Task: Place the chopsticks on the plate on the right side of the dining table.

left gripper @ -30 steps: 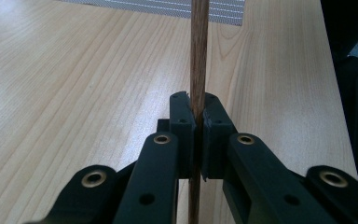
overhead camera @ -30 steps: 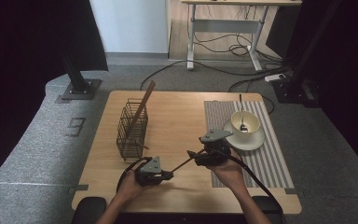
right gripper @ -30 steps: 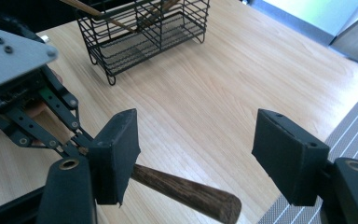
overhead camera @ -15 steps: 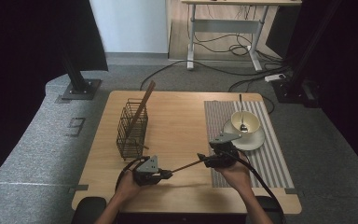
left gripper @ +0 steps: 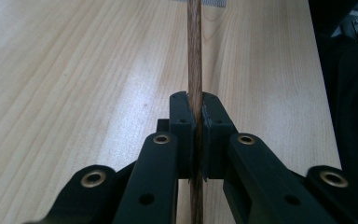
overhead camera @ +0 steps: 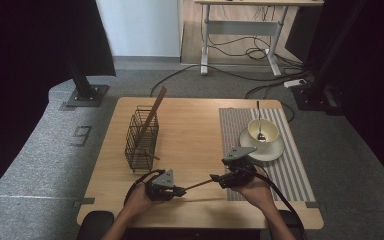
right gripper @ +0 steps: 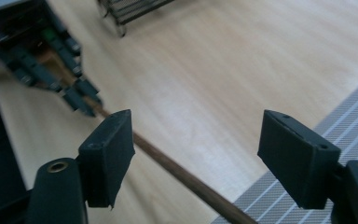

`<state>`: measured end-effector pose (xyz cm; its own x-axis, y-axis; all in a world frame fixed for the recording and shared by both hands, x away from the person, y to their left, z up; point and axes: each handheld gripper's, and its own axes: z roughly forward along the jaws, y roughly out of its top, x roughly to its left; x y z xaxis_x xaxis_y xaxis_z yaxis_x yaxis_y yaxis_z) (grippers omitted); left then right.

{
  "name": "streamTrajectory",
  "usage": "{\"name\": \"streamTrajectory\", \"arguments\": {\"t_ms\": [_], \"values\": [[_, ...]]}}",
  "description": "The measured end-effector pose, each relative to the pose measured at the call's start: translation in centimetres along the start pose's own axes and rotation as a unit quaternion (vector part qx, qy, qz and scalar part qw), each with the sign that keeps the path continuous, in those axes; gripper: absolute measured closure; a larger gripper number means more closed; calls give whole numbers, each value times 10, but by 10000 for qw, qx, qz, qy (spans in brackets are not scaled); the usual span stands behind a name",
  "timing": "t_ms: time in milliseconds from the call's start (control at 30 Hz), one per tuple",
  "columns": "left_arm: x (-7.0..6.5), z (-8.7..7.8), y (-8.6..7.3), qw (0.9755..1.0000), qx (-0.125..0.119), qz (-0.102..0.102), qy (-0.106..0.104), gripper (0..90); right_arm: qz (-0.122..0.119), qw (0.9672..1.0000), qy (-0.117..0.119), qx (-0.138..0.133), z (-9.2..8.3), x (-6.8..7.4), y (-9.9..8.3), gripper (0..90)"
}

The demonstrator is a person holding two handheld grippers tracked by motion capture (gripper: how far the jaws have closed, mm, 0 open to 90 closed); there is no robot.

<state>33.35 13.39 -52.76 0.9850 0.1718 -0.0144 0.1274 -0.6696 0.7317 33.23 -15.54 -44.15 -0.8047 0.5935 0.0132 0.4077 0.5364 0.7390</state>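
My left gripper [overhead camera: 181, 190] is at the table's near edge, shut on a thin brown wooden stick [overhead camera: 200, 184]. In the left gripper view the two pads [left gripper: 182, 126] pinch the stick [left gripper: 194, 56], which runs straight ahead over the table. The stick slants up to the right toward my right gripper [overhead camera: 215, 178]. In the right gripper view that gripper [right gripper: 203, 156] is open. The stick [right gripper: 168, 161] passes close by its left pad [right gripper: 109, 149] and into the gap between the jaws, touching neither pad. The left gripper [right gripper: 51, 65] shows blurred at the far end.
A dark wire basket [overhead camera: 142, 137] stands at the left of the wooden table [overhead camera: 190, 130], with another wooden stick [overhead camera: 155, 107] leaning out of it. On the striped mat [overhead camera: 290, 172] at the right sits a cream cup [overhead camera: 270, 130] with a spoon [overhead camera: 259, 122], on a saucer [overhead camera: 272, 150].
My right gripper has shifted a little to the right and sunk toward the table beside the stick's free end. The left gripper and the stick have stayed put.
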Motion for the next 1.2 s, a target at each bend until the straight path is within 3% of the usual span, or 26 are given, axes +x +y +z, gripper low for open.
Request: {"name": "streamTrajectory", "arguments": {"t_ms": [67, 167, 267, 333, 367, 433, 667, 900, 933, 1200], "values": [[0, 0, 0, 10000, 28, 13, -28, 847, -159, 9996, 117, 177, 4, 5, -1, 361], [0, 0, 0, 9999, 81, 59, -78, 847, -307, 9989, 182, 314, 7, 8, -2, 397], [-1, 0, 0, 9998, 147, 90, -118, 847, -666, 9955, 268, 621, 16, 14, -5, 442], [-1, 1, 1, 9996, 198, 123, -144, 847, -732, 9946, 279, 686, 18, 16, -5, 448], [-2, 2, 1, 9995, 230, 162, -164, 846, -887, 9923, 300, 807, 23, 19, -6, 467], [-3, 3, 1, 9993, 256, 193, -165, 846, -974, 9904, 293, 937, 26, 21, -7, 490], [-4, 2, 2, 9992, 251, 250, -182, 846, -1176, 9852, 338, 1199, 32, 24, -10, 588], [-4, 3, 2, 9990, 271, 289, -185, 846, -1325, 9817, 355, 1322, 33, 25, -11, 628], [-5, 2, 2, 9990, 285, 303, -175, 845, -1410, 9798, 367, 1371, 33, 25, -11, 648], [-4, 3, 1, 9989, 286, 352, -76, 827, -1530, 9746, 578, 1531, 34, 26, -12, 712]]}}
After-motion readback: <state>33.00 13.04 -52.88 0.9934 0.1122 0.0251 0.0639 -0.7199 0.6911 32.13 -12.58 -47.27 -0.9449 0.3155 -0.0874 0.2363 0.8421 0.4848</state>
